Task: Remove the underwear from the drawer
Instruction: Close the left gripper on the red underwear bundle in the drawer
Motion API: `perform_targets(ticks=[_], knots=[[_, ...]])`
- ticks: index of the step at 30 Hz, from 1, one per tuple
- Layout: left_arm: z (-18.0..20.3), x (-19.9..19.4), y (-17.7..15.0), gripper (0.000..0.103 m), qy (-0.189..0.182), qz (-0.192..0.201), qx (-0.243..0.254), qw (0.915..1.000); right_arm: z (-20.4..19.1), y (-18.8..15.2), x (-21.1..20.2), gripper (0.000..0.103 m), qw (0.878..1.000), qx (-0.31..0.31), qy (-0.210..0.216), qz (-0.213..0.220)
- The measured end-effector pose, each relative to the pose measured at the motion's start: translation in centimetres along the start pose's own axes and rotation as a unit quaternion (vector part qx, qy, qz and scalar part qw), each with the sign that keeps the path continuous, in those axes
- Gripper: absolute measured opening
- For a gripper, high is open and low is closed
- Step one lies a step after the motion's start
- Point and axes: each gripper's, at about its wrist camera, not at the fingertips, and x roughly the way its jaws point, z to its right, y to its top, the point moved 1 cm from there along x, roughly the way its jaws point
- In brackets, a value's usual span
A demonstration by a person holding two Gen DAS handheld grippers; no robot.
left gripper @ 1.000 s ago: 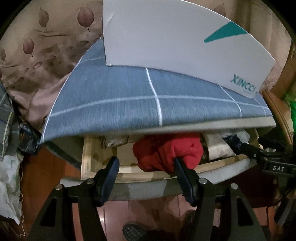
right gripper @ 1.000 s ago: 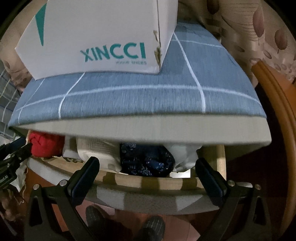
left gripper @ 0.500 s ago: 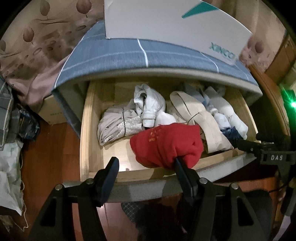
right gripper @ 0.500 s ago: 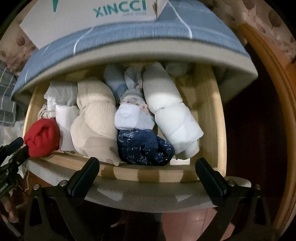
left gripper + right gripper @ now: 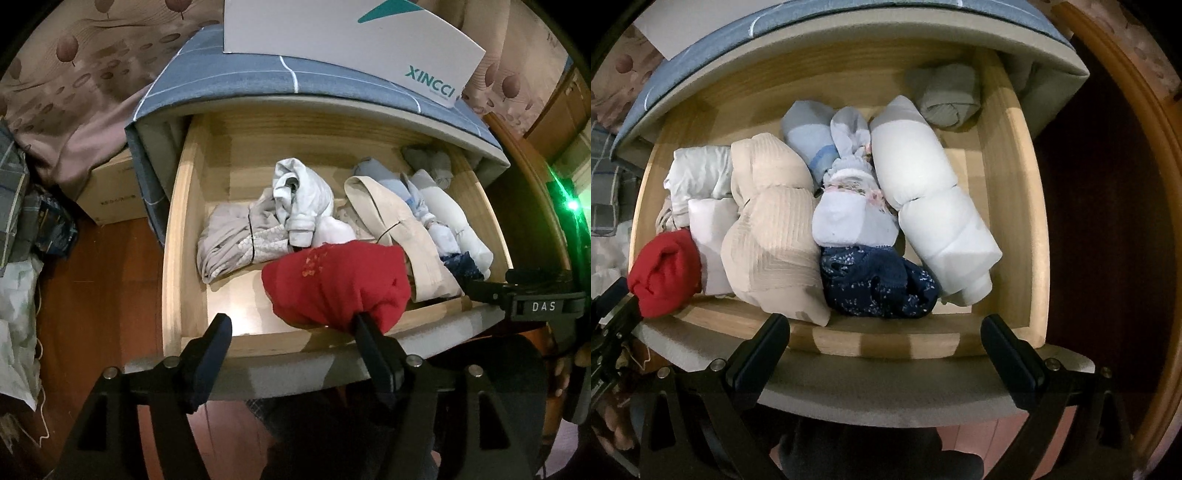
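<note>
Left wrist view: left gripper (image 5: 291, 332) jaws opening, bare-gapped, beside crumpled red cloth underwear (image 5: 336, 286) lower centre in open wooden drawer (image 5: 173, 258); right gripper (image 5: 886, 343) spread, empty; risk of pinching drawer's front board.

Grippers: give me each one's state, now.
Left gripper: opening, nothing gripped; the red bundle only brushes one finger.
Right gripper: open, empty, above the drawer.

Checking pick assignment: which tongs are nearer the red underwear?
Left. The left tongs are opening right at the red underwear, one finger against its front edge. The right tongs hang open over the navy bundle, further along the drawer.
</note>
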Motion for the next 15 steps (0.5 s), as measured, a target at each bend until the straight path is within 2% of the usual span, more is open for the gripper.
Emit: perform_targets(ticks=[6,15], knots=[[0.4,-0.4,0.0,0.070,0.013,0.002,0.014,0.9998,-0.1,1.2,0.9,0.102,1.000,-0.002,0.003,0.014],[2.0,-3.4,1.5,0.070,-0.013,0.013,0.024,0.9995,1.3,3.0,3.1,0.102,0.999,-0.004,0.006,0.046]])
